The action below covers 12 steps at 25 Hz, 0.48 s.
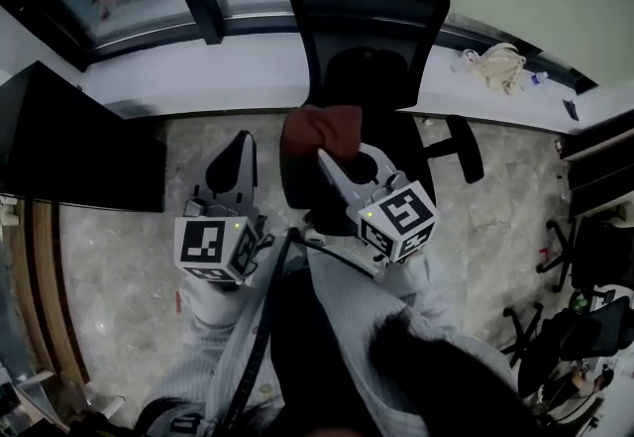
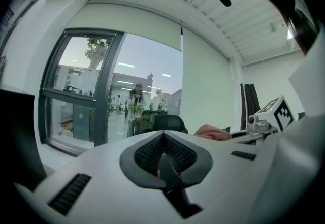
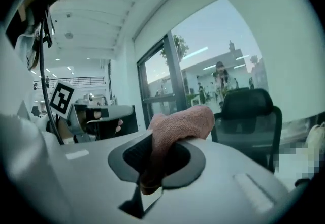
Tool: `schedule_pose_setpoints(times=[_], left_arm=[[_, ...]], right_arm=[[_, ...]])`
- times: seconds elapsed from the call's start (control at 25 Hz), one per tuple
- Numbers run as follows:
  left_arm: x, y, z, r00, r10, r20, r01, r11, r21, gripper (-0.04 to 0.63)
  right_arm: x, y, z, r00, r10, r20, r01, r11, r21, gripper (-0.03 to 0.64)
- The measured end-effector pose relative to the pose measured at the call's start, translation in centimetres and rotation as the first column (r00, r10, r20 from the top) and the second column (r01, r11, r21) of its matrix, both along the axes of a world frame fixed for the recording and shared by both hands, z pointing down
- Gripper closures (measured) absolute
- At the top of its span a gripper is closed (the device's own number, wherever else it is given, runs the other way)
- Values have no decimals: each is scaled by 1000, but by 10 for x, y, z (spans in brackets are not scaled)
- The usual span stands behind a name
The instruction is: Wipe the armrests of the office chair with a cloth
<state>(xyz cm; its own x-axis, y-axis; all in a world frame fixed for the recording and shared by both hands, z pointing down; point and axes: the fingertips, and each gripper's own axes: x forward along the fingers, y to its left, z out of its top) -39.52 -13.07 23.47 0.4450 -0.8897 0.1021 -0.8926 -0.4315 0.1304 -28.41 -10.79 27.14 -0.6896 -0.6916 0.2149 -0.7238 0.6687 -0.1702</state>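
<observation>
Right gripper (image 1: 330, 165): clamped on the cloth (image 1: 322, 126), which is reddish-brown and bunched. One fold is pinched between the jaws and the rest is piled over the tips (clearest in the right gripper view).

Left gripper (image 1: 236, 153): jaws closed on each other, nothing held between them. It is held over the floor (image 1: 129, 257), left of the office chair (image 1: 369, 19) and apart from it.

In the head view the cloth is seen over the chair's near left edge, in front of the backrest. Contact with the chair cannot be confirmed. In the right gripper view the chair is seen beyond the cloth.

One armrest (image 1: 466, 148) is visible on the chair's right side in the head view, well apart from the cloth. The other cannot be made out.

The chair is set against a white ledge (image 1: 198, 78) under the window (image 2: 84, 91). A cream bag (image 1: 500, 63) is lying on the ledge, right of the chair. A dark screen (image 1: 79, 143) is seen at the left.
</observation>
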Motion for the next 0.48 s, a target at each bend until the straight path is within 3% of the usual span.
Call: schedule_pose_setpoints(times=[0.2,0.48], left_arm=[[11,0,-27,1000,26,-4,-26,998,62,591],[24,6,-28,999,52,-1,-51,997,55,592]], right_arm=[[15,3,-42,995,101,-23,-97,986,138,583],[24,6,-53,994,106,-2,-105,984,142,584]])
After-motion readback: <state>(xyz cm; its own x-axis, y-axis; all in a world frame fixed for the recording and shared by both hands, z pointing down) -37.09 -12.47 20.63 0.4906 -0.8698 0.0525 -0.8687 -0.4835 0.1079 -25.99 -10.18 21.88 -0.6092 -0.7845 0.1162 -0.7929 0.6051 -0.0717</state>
